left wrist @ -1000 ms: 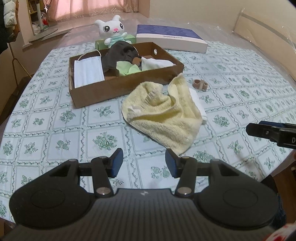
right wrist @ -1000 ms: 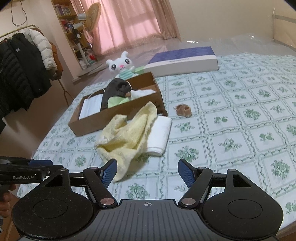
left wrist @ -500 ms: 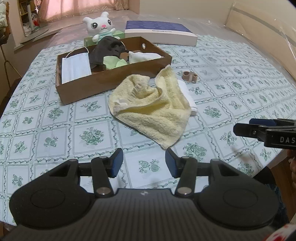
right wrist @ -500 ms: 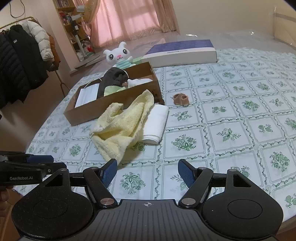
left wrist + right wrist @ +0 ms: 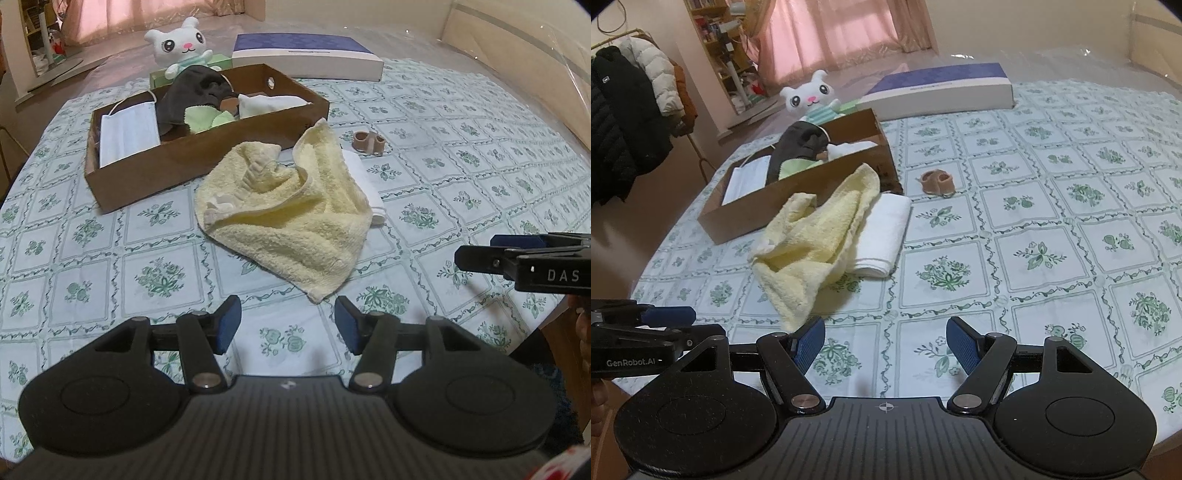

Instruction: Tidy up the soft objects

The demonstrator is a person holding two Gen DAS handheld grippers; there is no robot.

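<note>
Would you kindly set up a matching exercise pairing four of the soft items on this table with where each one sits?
Items:
1. yellow towel
2. face mask
3. plush toy
4. white folded cloth

Places:
A. behind the cardboard box, at its far side
B. partly under the yellow towel, on the table
C. crumpled on the tablecloth in front of the box
D. inside the box, at its left end in the left wrist view

Pairs: 1-C, 2-D, 3-A, 4-B
</note>
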